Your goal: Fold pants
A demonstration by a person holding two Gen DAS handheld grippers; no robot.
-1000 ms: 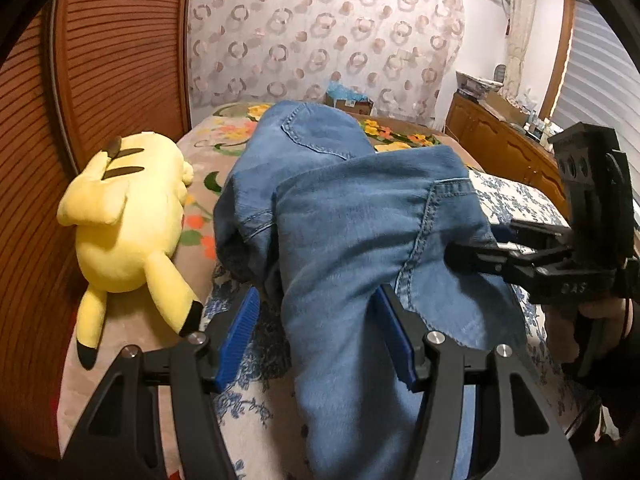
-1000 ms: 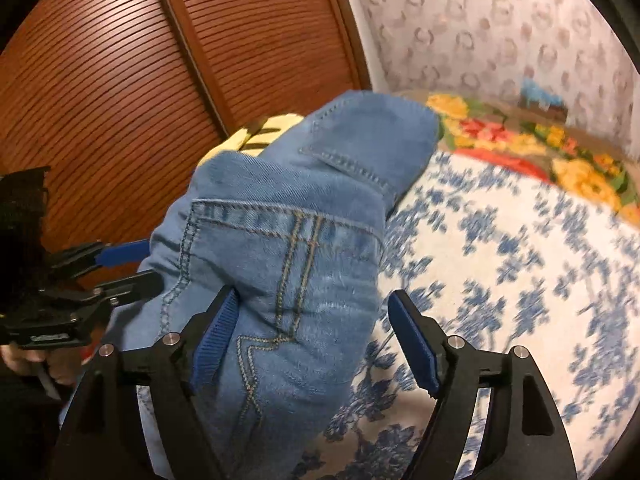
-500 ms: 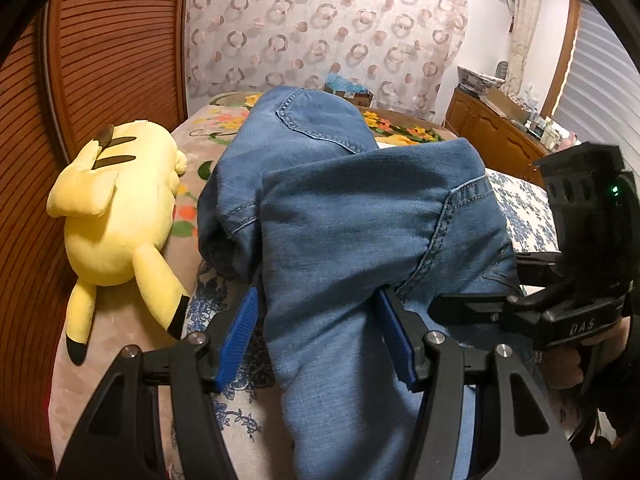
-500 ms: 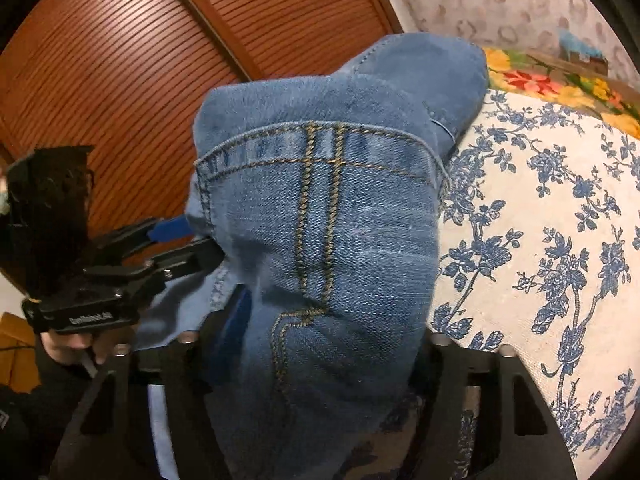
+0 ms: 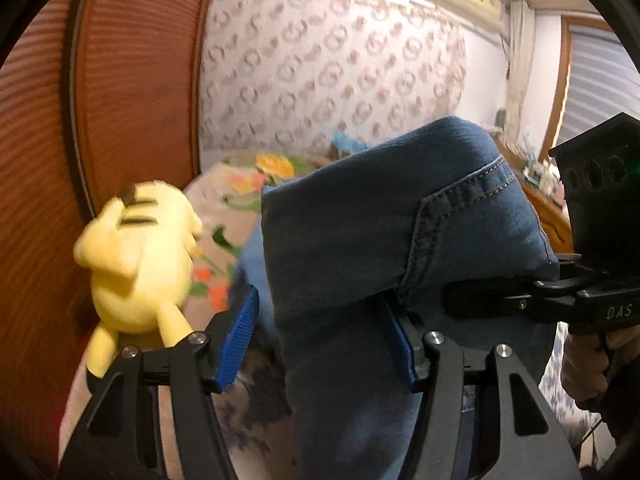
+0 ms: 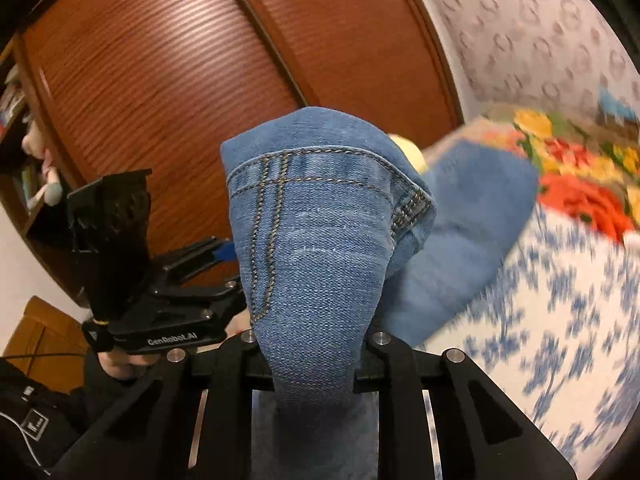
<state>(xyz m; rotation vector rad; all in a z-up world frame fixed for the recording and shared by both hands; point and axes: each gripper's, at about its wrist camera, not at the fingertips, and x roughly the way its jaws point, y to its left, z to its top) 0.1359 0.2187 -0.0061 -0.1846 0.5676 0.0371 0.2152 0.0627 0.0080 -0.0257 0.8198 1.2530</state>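
Observation:
The blue denim pants are lifted off the bed and hang over both grippers. My left gripper is open, its blue pads wide apart with the cloth draped between them. In the right wrist view the pants bunch up through my right gripper, whose jaws are shut on the cloth near a seam. The right gripper also shows in the left wrist view, pinching the denim at the right. The left gripper shows in the right wrist view, left of the pants.
A yellow plush toy lies on the bed at the left, beside the wooden slatted door. The bed has a blue-flowered sheet and a bright floral blanket farther back. A wooden dresser stands at the right.
My right gripper has closed on the denim and both grippers have risen, lifting the pants off the bed. The left gripper stays open.

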